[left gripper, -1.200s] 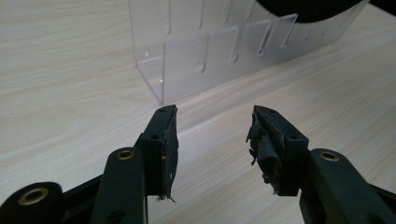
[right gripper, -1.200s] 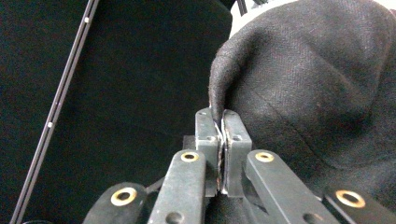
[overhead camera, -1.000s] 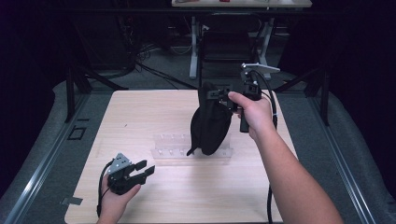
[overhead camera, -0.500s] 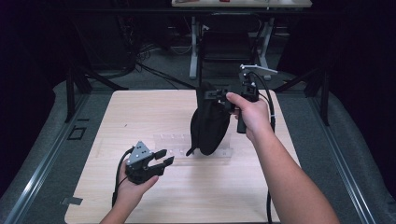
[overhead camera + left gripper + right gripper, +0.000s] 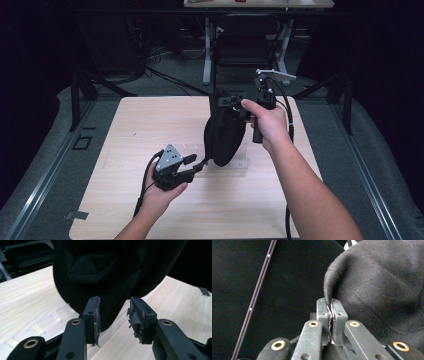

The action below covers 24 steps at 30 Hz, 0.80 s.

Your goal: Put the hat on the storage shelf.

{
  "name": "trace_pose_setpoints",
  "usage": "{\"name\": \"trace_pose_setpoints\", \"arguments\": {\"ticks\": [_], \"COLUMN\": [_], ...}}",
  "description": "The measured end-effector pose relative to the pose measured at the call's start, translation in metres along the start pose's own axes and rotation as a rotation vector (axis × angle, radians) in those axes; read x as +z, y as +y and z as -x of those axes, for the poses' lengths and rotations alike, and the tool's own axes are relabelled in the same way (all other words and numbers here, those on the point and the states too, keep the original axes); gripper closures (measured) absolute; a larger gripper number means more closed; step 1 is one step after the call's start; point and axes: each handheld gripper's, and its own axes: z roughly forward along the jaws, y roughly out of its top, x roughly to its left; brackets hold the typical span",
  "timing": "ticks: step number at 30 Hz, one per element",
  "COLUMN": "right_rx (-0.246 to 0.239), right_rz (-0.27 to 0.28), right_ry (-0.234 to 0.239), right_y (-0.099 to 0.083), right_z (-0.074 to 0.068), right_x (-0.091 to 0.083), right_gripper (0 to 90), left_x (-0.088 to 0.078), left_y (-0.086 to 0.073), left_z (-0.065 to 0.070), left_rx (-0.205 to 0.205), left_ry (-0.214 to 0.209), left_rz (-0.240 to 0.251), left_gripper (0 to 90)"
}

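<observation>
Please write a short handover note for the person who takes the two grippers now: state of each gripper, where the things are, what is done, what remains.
Right gripper: shut on the edge of the black cloth bag, holding it up so it hangs over the table.
Left gripper: open, jaws aimed at the bag's lower end, close but not gripping.
Clear plastic tray: flat on the table, under and behind the hanging bag.
Done: the bag is lifted by its top edge.
Left: probably close the left gripper on the bottom of the bag, then carry on with both; keep the right grip firm.
</observation>
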Motion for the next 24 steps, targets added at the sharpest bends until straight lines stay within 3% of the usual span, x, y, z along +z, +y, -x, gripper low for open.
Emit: {"name": "trace_pose_setpoints", "arguments": {"ticks": [6, 10, 14, 18, 24], "right_rx": [-0.002, -0.005, -0.006, 0.010, -0.031], "right_rz": [-0.002, -0.001, -0.001, 0.003, 0.035], "right_ry": [0.001, -0.001, 0.001, 0.032, 0.023], "right_y": [-0.001, -0.002, -0.002, -0.002, -0.004], "right_z": [-0.001, -0.002, -0.001, -0.001, -0.006], "right_x": [0.000, 0.000, -0.001, -0.001, -0.006], "right_gripper": [86.8, 86.6, 86.0, 78.8, 70.7], "left_x": [0.008, 0.012, 0.013, 0.012, 0.011], "left_y": [0.005, 0.006, 0.005, 0.005, 0.004], "left_z": [0.002, 0.008, 0.010, 0.013, 0.014], "left_rx": [0.007, 0.046, 0.093, 0.138, 0.155], "left_ry": [-0.005, 0.012, 0.031, 0.053, 0.064], "left_rz": [-0.007, -0.029, -0.036, -0.047, -0.047], "left_gripper": [65.1, 75.9, 79.5, 81.5, 82.3]}}
